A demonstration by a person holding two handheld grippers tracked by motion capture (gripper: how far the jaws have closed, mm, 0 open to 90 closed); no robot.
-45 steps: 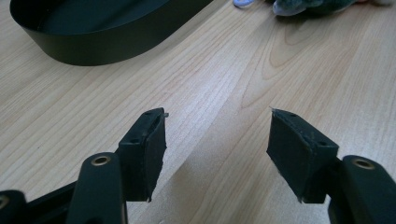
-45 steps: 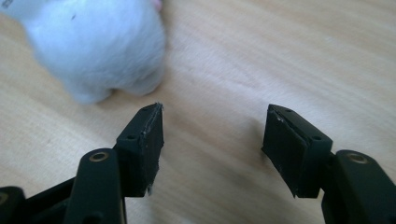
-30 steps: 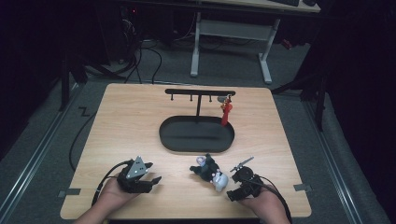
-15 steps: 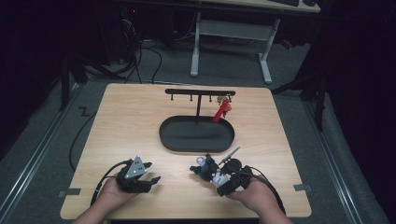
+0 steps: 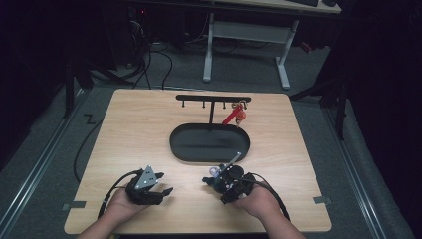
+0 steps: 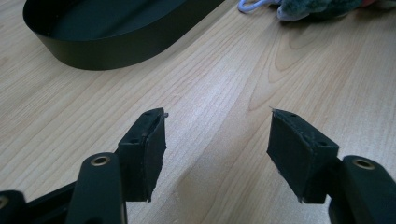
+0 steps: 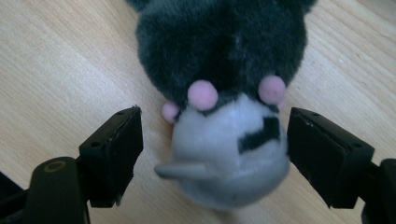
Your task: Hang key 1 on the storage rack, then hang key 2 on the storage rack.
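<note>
A small dark grey plush toy [image 7: 224,60] with a pale face and pink dots lies on the wooden table [image 5: 139,129]. My right gripper [image 7: 215,140] stands open with one jaw on each side of the toy's head, not pressing it. From above, the right gripper [image 5: 220,183] covers most of the toy [image 5: 208,180] near the front edge. My left gripper [image 6: 217,135] is open over bare wood, and the toy [image 6: 313,8] with its white loop lies beyond it. In the high view the left gripper [image 5: 164,182] rests at the front left.
A black oval tray [image 5: 209,144] sits mid-table, just behind the toy. Behind it stands a black hook rack [image 5: 214,98] with a red trinket [image 5: 234,115] hanging at its right end. The tray's wall [image 6: 107,51] is close ahead of the left gripper.
My right gripper has moved left and forward onto the plush toy, its jaws now on either side of it. The red trinket swings on the rack. The left gripper has stayed put.
</note>
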